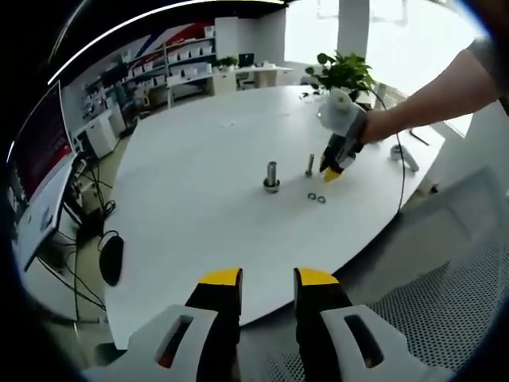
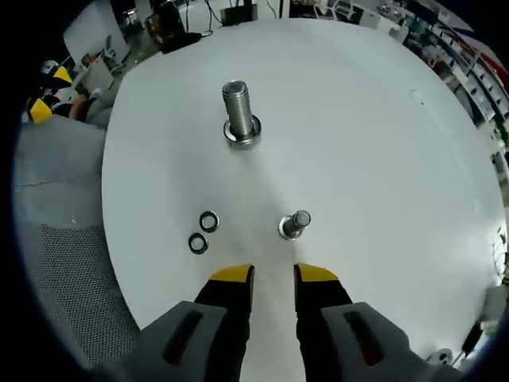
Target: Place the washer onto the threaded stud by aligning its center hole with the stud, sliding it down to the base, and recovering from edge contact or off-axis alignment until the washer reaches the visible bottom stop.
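On the round white table (image 2: 382, 135) stand a thick threaded stud (image 2: 241, 114) with a ring at its base and a shorter, thinner stud (image 2: 295, 224). Two small dark washers (image 2: 203, 231) lie flat side by side, left of the thin stud. My right gripper (image 2: 274, 276) hovers just short of the thin stud, jaws slightly apart and empty. In the left gripper view the thick stud (image 1: 271, 176), thin stud (image 1: 310, 165) and washers (image 1: 316, 196) sit mid-table, with the right gripper (image 1: 333, 167) held by a hand beside them. My left gripper (image 1: 268, 278) is open, back over the table's near edge.
A potted plant (image 1: 346, 74) and cables sit at the table's far side. A monitor (image 1: 38, 167) and a black object on the floor (image 1: 111, 259) are to the left. A grey mesh chair (image 1: 445, 306) stands by the near edge. Shelves line the back wall.
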The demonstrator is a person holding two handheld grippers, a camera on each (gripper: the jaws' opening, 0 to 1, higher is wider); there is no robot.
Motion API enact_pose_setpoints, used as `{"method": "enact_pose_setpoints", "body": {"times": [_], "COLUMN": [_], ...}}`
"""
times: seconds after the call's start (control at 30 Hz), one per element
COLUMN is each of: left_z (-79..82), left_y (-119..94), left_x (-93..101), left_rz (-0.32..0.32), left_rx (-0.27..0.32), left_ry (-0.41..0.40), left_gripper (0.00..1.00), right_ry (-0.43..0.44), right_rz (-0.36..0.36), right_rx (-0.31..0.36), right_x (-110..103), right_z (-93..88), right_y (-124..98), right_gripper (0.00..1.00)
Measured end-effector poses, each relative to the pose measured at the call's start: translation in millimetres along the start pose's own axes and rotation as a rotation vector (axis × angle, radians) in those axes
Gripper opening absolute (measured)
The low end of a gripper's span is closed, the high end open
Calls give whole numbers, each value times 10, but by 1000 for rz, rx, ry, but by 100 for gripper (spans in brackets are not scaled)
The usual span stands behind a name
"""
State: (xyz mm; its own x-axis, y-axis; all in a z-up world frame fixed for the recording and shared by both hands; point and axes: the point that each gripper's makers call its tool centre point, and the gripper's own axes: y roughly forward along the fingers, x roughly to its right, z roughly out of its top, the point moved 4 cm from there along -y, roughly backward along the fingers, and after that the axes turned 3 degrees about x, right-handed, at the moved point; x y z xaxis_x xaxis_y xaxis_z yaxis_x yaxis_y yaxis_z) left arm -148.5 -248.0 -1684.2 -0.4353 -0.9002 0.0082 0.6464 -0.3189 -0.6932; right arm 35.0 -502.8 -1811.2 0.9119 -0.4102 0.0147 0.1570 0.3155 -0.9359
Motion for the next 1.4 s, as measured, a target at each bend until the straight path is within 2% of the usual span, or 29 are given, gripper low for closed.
{"method": "enact_pose_setpoints", "body": {"times": [0.17,0.27,0.33,0.67,0.83,1.03,1.17,1.4], "left_z": [0,6,11,9,12,21,21,15], "left_y": [-6,-11,-14,-19,-17,-18,-15,-17], "left_x": [-3,-5,-6,-14,-21,-31,-31,-33], "left_rz": [3,6,7,12,14,16,14,14], "left_rx": [4,7,12,15,15,21,19,18], "left_ry": [-2,-4,-3,-6,-7,-9,-8,-8], "left_gripper": [24,24,24,24,24,24,24,24], "right_ry": [23,39,38,-55,-91,-125,-257,-271], "right_rz": [12,29,51,112,111,100,85,108], "right_rx": [-1,9,18,22,6,-1,11,-14], "right_x": [-89,-140,-249,-617,-646,-618,-620,-579], "right_z": [-48,-18,23,189,215,231,211,150], "right_y": [-21,-15,-31,25,82,90,94,73], "right_gripper": [23,24,24,25,24,17,16,15]}}
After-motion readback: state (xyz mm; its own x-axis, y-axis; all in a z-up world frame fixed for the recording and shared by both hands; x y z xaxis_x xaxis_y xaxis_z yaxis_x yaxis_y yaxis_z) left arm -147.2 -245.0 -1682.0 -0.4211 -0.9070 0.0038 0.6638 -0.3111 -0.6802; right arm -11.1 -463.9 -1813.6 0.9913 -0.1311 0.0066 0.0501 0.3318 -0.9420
